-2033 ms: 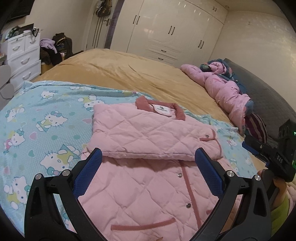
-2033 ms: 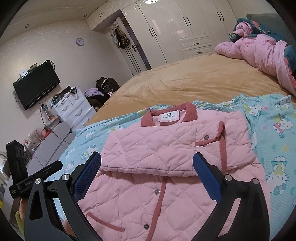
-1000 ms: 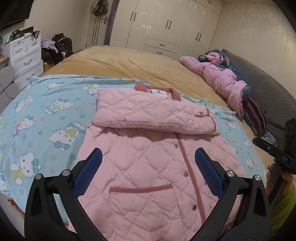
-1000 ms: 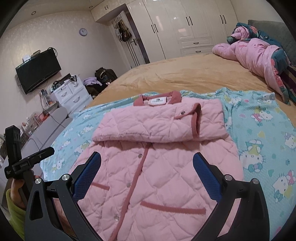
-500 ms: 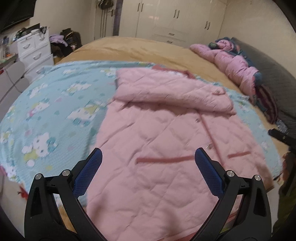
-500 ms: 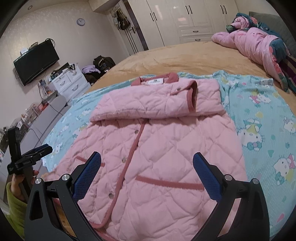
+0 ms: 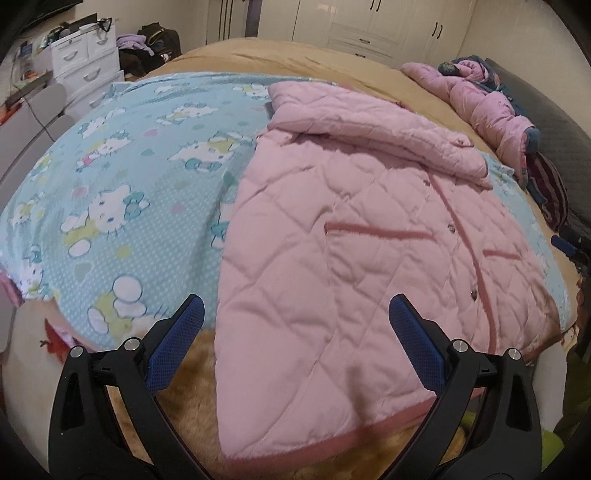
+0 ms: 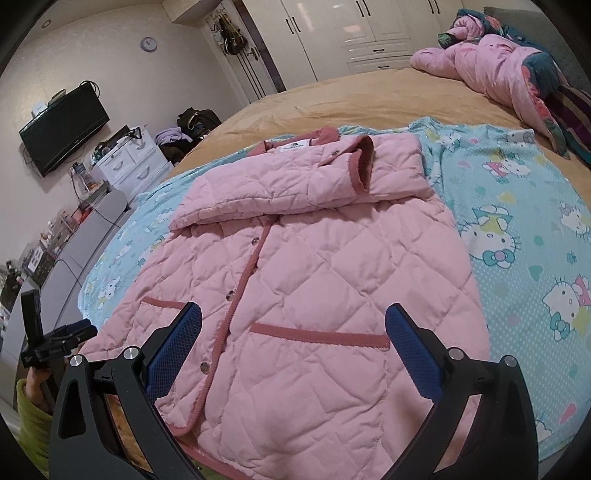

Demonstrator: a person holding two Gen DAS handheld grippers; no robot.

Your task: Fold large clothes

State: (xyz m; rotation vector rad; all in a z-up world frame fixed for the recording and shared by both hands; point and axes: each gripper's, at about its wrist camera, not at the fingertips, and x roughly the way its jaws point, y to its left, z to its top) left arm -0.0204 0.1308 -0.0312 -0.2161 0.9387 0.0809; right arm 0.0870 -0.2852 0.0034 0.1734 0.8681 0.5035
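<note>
A pink quilted jacket (image 7: 351, 236) lies front up on a light blue Hello Kitty sheet (image 7: 122, 177), both sleeves folded across the chest. Its hem hangs over the near bed edge. It also shows in the right wrist view (image 8: 314, 280) with a dark pink collar (image 8: 325, 136). My left gripper (image 7: 295, 332) is open and empty, above the hem at the jacket's left corner. My right gripper (image 8: 293, 332) is open and empty, above the hem on the right half. The left gripper also shows in the right wrist view (image 8: 55, 339).
The bed has a tan cover (image 8: 369, 92). A pile of pink bedding (image 8: 498, 74) lies at the far right by the headboard. White drawers (image 7: 85, 70), a wall TV (image 8: 62, 129) and white wardrobes (image 8: 332, 33) stand around the room.
Both grippers have drawn back toward the near bed edge and now look down on the jacket's hem. Both stay open; the jacket has not moved.
</note>
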